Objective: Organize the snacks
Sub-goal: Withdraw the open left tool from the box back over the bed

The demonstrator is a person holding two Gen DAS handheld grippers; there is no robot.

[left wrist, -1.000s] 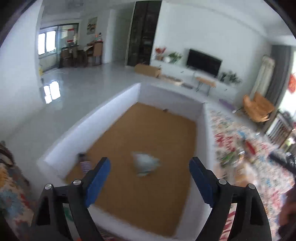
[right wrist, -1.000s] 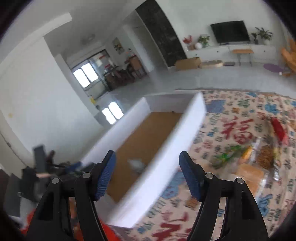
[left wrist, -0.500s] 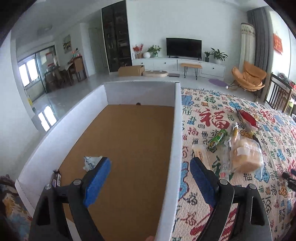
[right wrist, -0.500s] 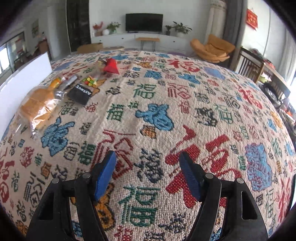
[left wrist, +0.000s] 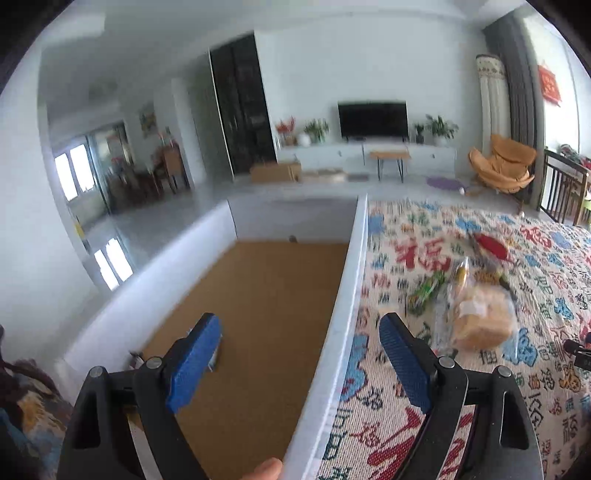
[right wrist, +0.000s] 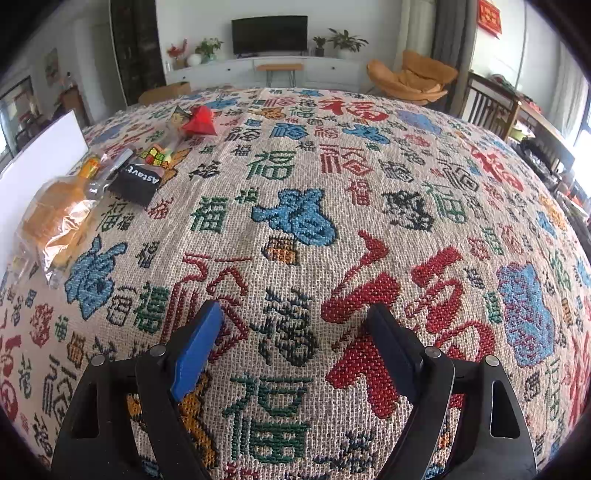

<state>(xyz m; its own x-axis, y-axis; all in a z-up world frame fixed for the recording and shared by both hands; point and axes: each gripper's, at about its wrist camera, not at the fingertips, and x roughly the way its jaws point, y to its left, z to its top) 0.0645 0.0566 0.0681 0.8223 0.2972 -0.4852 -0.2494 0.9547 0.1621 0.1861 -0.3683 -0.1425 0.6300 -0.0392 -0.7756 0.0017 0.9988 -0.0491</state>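
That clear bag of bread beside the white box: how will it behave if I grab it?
The bread bag probably crushes easily: the loaf inside looks soft, so grip lightly. Its clear, crinkled film looks loose and slick, so the fingers may catch only film and the loaf could sag or swing. It looks light for its bulk.

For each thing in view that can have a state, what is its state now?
Left gripper: open, holding nothing.
Right gripper: opening, nothing between its fingers.
White box: open on top, almost empty.
Bread bag: lying on the cloth, outside the box.
TV: off.
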